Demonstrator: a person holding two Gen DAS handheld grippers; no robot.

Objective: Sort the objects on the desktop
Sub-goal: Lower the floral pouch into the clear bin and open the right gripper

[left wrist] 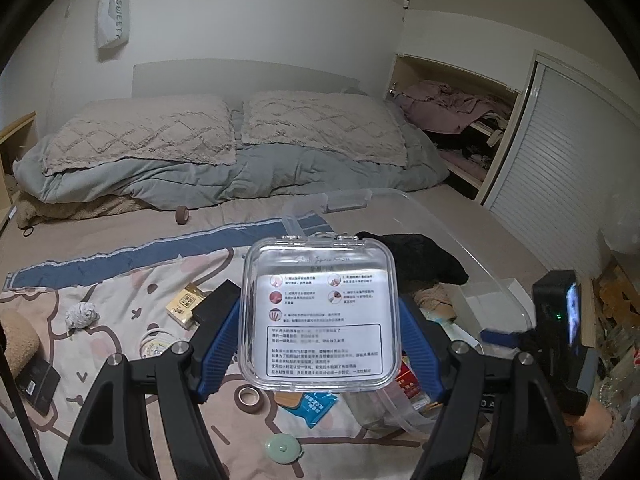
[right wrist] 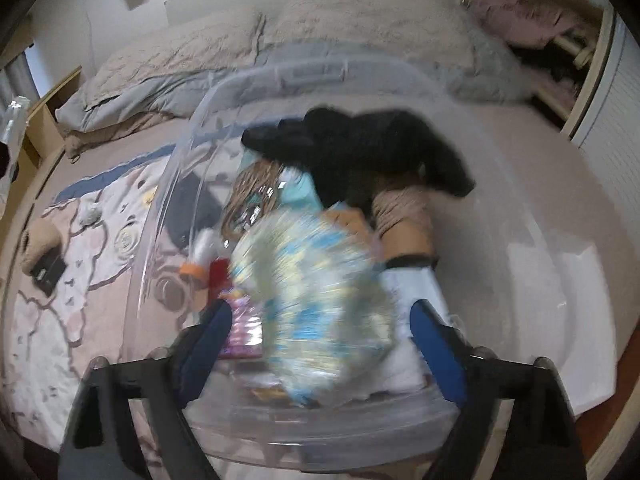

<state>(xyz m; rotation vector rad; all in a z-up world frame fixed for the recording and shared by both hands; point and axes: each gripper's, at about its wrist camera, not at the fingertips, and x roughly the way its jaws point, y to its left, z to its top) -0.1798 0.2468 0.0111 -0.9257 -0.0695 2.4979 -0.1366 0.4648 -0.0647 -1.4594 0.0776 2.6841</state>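
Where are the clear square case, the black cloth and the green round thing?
clear square case (left wrist: 320, 316), left wrist view, on its printed label.
black cloth (right wrist: 360, 148), right wrist view, on its middle.
green round thing (left wrist: 282, 449), left wrist view, on its centre.

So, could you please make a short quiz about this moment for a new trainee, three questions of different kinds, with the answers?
1. True or false: the left hand-held gripper is shut on a clear square case.
2. Multiple choice: what lies at the far end of the clear storage bin? A) black fabric B) a red book C) a green cup
3. Fill in: between the open fingers of the right hand-held gripper is a blurred blue and yellow ____.

Key: 1 true. 2 A, the black fabric. 3 packet; the blur hides what it is exactly.
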